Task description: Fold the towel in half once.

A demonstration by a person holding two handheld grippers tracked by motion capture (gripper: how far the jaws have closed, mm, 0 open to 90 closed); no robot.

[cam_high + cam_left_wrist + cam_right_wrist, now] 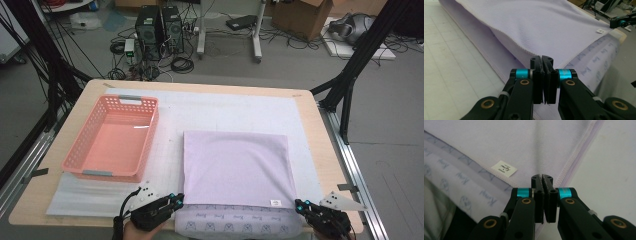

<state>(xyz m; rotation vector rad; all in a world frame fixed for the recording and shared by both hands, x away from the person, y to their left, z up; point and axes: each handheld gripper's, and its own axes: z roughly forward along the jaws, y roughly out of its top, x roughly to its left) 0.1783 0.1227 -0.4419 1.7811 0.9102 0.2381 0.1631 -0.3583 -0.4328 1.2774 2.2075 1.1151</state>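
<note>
Two tongs work at the near desk edge. The left tongs [176, 201] are clamped on the near left corner of a lilac pillowcase [235, 167]; the right tongs [301, 205] are clamped on its near right corner, beside a small white label [504, 168]. The pillowcase is soft, fine-knit, rectangular, with stitched hems. Its open end faces the person, where a printed pillow [237, 224] protrudes. It lies on a white foam mat [220, 107] covering the wooden desk [320, 135]. A pink perforated plastic basket [114, 137] stands left. Beyond: grey floor, cables, computer towers [160, 30].
</note>
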